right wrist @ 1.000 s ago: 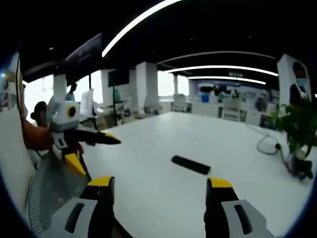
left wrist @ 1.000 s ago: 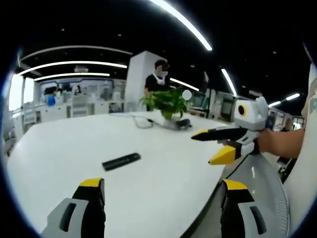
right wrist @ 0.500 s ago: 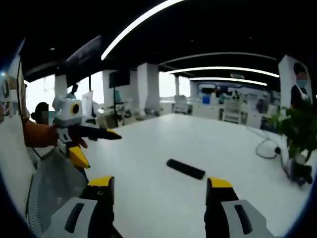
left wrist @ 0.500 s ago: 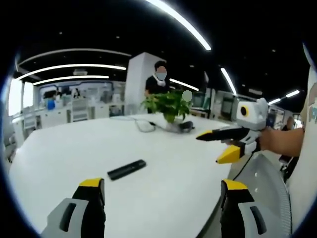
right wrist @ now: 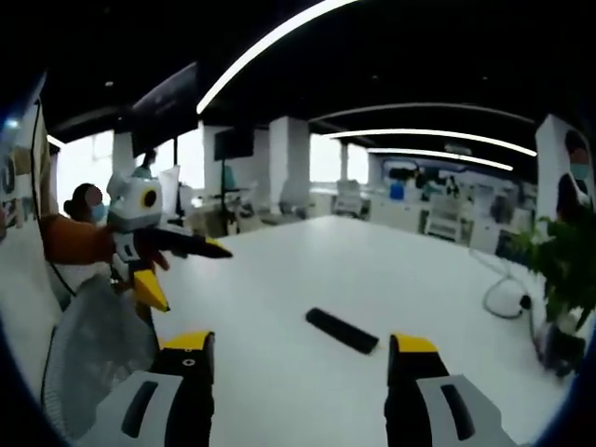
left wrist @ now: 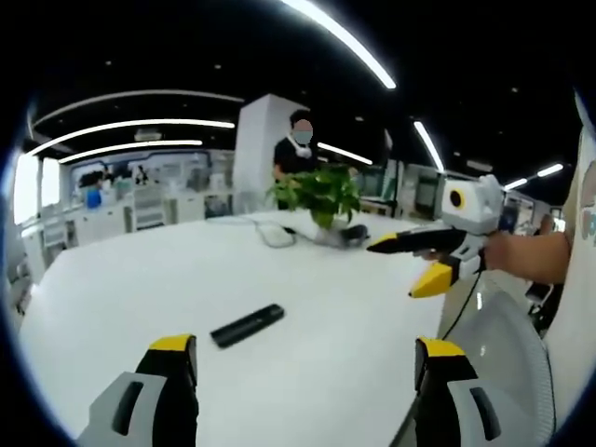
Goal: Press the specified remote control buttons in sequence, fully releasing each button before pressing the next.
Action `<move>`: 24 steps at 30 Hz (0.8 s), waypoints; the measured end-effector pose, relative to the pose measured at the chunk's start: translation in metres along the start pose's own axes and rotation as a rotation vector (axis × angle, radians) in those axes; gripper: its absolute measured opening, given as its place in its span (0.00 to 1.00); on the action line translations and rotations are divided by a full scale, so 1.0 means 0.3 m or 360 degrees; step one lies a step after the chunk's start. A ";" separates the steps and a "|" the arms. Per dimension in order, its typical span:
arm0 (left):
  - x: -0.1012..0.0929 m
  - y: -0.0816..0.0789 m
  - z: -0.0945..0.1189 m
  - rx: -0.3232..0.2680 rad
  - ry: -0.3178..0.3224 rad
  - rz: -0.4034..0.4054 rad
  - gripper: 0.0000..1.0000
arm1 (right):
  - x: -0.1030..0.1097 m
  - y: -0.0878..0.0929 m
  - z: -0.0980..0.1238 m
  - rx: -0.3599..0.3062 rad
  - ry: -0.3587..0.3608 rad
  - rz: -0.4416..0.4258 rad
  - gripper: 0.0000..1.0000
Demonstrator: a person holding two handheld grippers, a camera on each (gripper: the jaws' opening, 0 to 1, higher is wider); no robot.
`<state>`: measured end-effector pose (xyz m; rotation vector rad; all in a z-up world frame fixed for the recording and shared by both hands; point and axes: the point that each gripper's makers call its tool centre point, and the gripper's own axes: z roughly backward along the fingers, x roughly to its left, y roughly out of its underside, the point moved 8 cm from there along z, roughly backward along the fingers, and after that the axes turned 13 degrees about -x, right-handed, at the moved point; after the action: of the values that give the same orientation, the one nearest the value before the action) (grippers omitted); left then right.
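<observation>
- The remote (left wrist: 247, 325) lay flat on the white counter (left wrist: 140, 279), nearer than the plant (left wrist: 319, 193).
- The left tool (left wrist: 298, 346) and right tool (right wrist: 298, 343) hung with jaws spread, empty.
- Best approach, I judged: close one tool, descend squarely, press with one tip, lift clear.

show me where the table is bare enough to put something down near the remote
The white table is bare all around the black remote: between it and the left tool, and the wide stretch toward the far-left edge. The far end is crowded, with the potted plant and a looped cable. The right tool hovers open over the right edge.
</observation>
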<state>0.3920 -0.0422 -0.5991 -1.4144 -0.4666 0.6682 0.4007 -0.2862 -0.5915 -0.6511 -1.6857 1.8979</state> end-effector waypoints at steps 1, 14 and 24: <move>0.003 -0.003 -0.003 0.0000 0.0001 -0.0001 0.98 | -0.005 -0.003 -0.003 -0.0001 0.0000 0.0001 0.74; 0.079 -0.025 -0.063 0.0005 0.0003 -0.0010 0.98 | -0.082 -0.016 -0.057 0.0028 -0.0025 0.0065 0.75; 0.154 -0.022 -0.105 0.0053 0.0008 -0.0040 0.98 | -0.142 -0.022 -0.111 0.0065 -0.0056 0.0097 0.75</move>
<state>0.4478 -0.0347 -0.6004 -1.3767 -0.4665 0.6492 0.4549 -0.2887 -0.5881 -0.6640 -1.6615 1.9917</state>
